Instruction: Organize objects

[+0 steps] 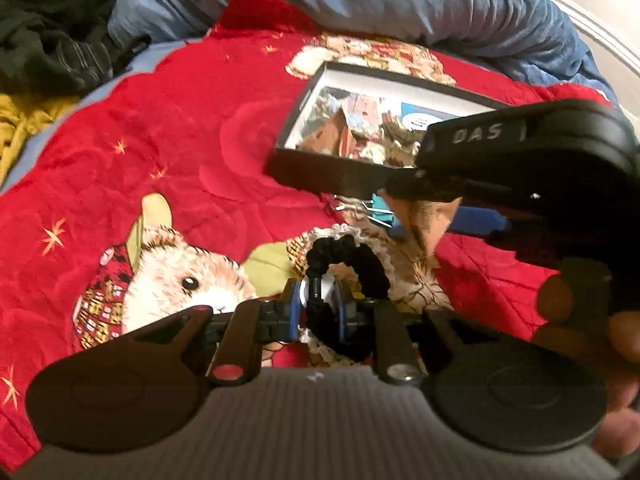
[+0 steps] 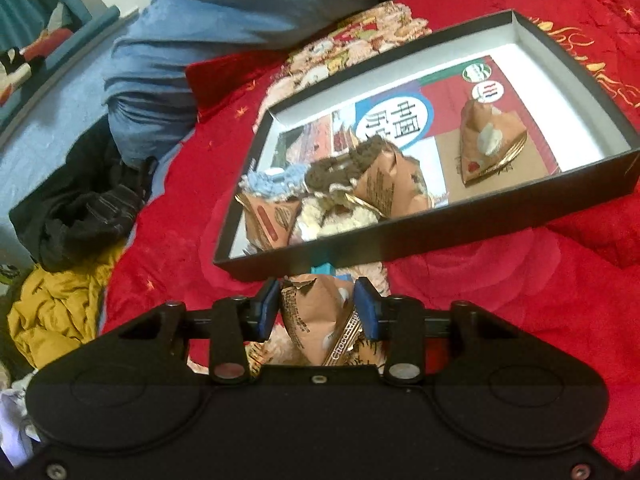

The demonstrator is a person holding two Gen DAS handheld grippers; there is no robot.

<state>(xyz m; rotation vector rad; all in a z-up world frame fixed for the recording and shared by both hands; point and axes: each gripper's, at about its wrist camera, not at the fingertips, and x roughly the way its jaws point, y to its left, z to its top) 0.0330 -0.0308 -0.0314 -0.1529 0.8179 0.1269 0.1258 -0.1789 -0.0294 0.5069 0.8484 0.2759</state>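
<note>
A: What does the right gripper (image 2: 318, 312) have?

B: Its blue pads (image 2: 365, 306) are pressed on a brown snack packet (image 2: 316, 320) with gold lettering, at lower centre of the right wrist view, just in front of the near wall of the black box (image 2: 400, 236).

A: And the left gripper (image 1: 318, 304)?

B: It is clamped on a black crocheted scrunchie (image 1: 348, 252), which arches up from between the fingers at lower centre of the left wrist view.

A: What's in the box?

B: A printed sheet lining the bottom, one brown packet (image 2: 490, 140) alone at right, two more with crocheted pieces in blue, brown and cream (image 2: 320, 176) heaped in the left corner.

A: Anything around it?

B: The red quilt (image 1: 168, 128) with a rabbit print lies underneath; blue bedding (image 2: 240, 20) sits above, black clothing (image 2: 88, 208) and mustard cloth (image 2: 56, 312) at left. In the left wrist view the right gripper (image 1: 520, 160) covers the box's right end.
</note>
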